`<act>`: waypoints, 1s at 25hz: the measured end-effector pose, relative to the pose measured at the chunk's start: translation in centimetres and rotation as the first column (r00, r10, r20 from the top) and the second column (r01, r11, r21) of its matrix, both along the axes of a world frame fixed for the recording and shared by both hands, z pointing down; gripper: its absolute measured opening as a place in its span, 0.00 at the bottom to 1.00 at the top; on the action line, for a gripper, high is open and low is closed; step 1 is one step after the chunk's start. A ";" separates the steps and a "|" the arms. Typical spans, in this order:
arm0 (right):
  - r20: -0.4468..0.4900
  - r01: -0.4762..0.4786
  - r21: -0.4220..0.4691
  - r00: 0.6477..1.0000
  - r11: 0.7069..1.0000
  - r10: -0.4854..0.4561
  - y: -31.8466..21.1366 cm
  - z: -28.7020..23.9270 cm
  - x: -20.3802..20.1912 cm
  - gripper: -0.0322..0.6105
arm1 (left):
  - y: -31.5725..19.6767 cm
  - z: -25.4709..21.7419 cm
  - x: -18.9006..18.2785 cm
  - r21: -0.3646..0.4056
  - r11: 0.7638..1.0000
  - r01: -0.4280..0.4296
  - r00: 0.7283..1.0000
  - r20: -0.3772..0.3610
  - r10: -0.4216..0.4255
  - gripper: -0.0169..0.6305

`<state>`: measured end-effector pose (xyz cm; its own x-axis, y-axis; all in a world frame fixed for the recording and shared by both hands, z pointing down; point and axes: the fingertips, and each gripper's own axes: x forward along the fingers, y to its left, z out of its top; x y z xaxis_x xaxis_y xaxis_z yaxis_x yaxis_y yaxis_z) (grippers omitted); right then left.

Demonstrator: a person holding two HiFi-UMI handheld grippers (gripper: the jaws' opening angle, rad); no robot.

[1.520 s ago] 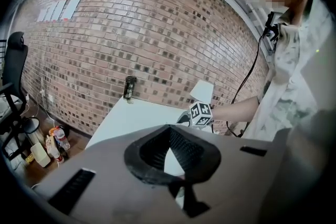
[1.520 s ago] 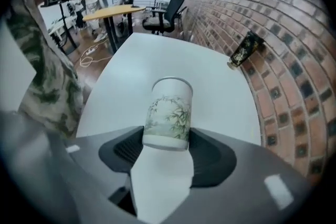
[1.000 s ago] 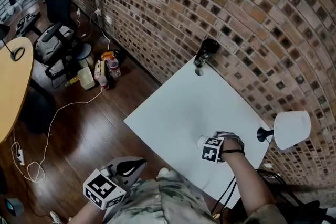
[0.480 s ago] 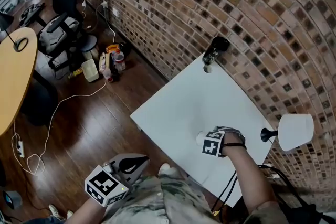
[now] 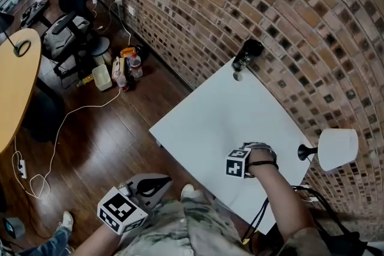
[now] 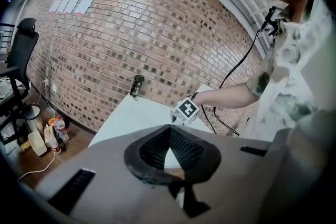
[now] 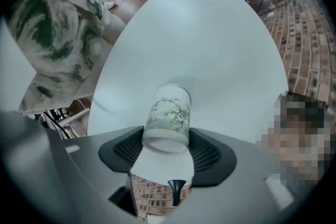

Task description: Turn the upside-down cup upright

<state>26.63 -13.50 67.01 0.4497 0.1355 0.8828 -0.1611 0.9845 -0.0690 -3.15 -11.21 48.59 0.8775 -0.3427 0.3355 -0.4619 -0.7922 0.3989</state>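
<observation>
1. Right hand-held gripper (image 7: 167,147) has its two dark jaws pressed against the sides of the white cylindrical cup with a green bamboo print (image 7: 169,115). The jaws are open only as wide as the cup.
2. The cup sits between the pads over the white desk (image 7: 199,34). One flat end faces the gripper's camera and the other points toward the desktop. I cannot tell whether that far end touches the surface.
3. In the head view the gripper's marker cube hides the cup, which is on the near right part of the desk.
4. By my reading the grasp is made and the step in hand is the turn itself.
5. The next move likely calls for lifting the cup off the desktop and rolling the wrist until the open mouth faces up. It would then be lowered flat before the jaws part. The grip looks narrow on a smooth wall, so slipping is the risk.
6. The left hand-held gripper (image 6: 168,132) hangs off the desk's near edge with its pads meeting at the tips and nothing between them.
7. Farther out, a white-shaded desk lamp (image 5: 336,148) stands at the right edge, and a brick wall (image 5: 270,3) runs behind.
</observation>
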 end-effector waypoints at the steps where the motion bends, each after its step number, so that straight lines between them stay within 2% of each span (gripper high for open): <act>1: 0.024 -0.020 0.000 1.000 1.000 0.020 -0.1 0.0 -0.4 0.47 | 0.0 0.0 0.0 -0.001 1.000 -0.001 1.000 0.000 0.001 0.04; 6: 0.133 -0.128 0.014 0.983 0.992 0.125 -0.6 0.5 -1.4 0.47 | 0.0 0.1 -0.4 -0.006 1.000 0.001 1.000 0.000 -0.001 0.04; 12: 0.244 -0.229 0.045 0.946 0.972 0.212 -0.7 0.7 -1.8 0.48 | 0.2 0.3 -1.1 -0.013 1.000 0.000 1.000 0.004 0.000 0.04; 17: 0.295 -0.291 0.073 0.920 0.954 0.258 -1.1 0.3 -1.8 0.55 | 0.4 0.2 -1.0 -0.014 1.000 -0.015 1.000 0.006 0.015 0.04; 20: 0.339 -0.344 0.096 0.894 0.934 0.294 -1.5 -0.6 -2.0 0.56 | 0.3 0.2 -1.2 -0.015 0.999 -0.033 0.999 0.007 0.033 0.04; 23: 0.354 -0.371 0.171 0.888 0.913 0.294 -2.0 -2.4 -1.7 0.58 | 0.6 0.4 -1.4 -0.028 0.997 -0.067 0.998 0.007 0.067 0.04; 25: 0.366 -0.410 0.246 0.878 0.878 0.308 -2.2 -4.0 -1.1 0.59 | 1.0 0.9 -1.6 -0.046 0.994 -0.094 0.995 0.004 0.095 0.04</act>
<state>25.52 -15.74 63.04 0.1225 -0.0662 0.9903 -0.5283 0.8403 0.1215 -4.79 -10.24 49.53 0.9030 -0.2424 0.3546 -0.3884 -0.8134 0.4330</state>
